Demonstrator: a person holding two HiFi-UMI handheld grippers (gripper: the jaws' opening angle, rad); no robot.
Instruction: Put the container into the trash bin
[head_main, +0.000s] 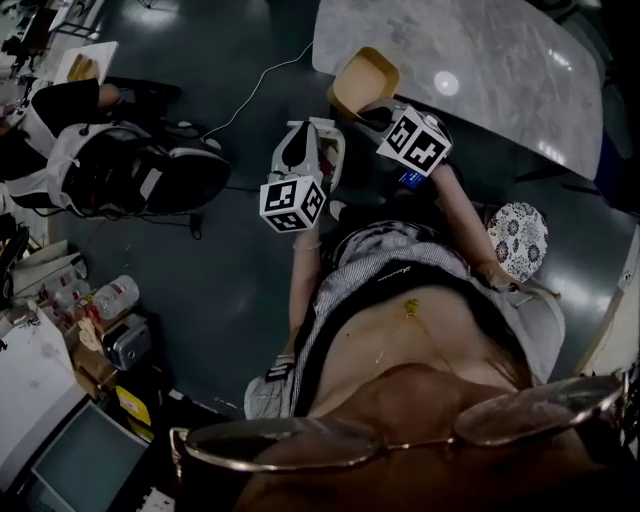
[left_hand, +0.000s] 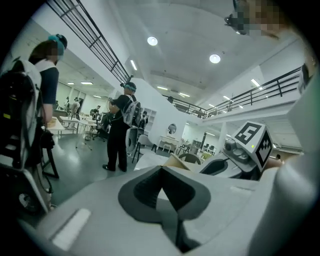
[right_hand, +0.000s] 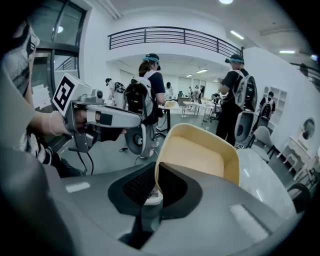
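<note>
A tan, shallow container (head_main: 363, 80) hangs tilted at the near edge of the marble table (head_main: 480, 60). My right gripper (head_main: 375, 108) is shut on its rim. In the right gripper view the container (right_hand: 200, 155) stands up from the jaws of the right gripper (right_hand: 156, 187), which pinch one wall. My left gripper (head_main: 305, 148) is held over the dark floor to the container's left. Its jaws are shut with nothing between them in the left gripper view (left_hand: 163, 186), where a tan corner of the container (left_hand: 172, 161) shows. No trash bin can be made out for certain.
A person with backpack gear (head_main: 120, 165) sits on the floor at the left, and a cable (head_main: 250, 95) runs across the floor. Bottles and boxes (head_main: 110, 300) crowd the lower left. A patterned round seat (head_main: 517, 232) is at the right. People (right_hand: 150, 100) stand further off in the hall.
</note>
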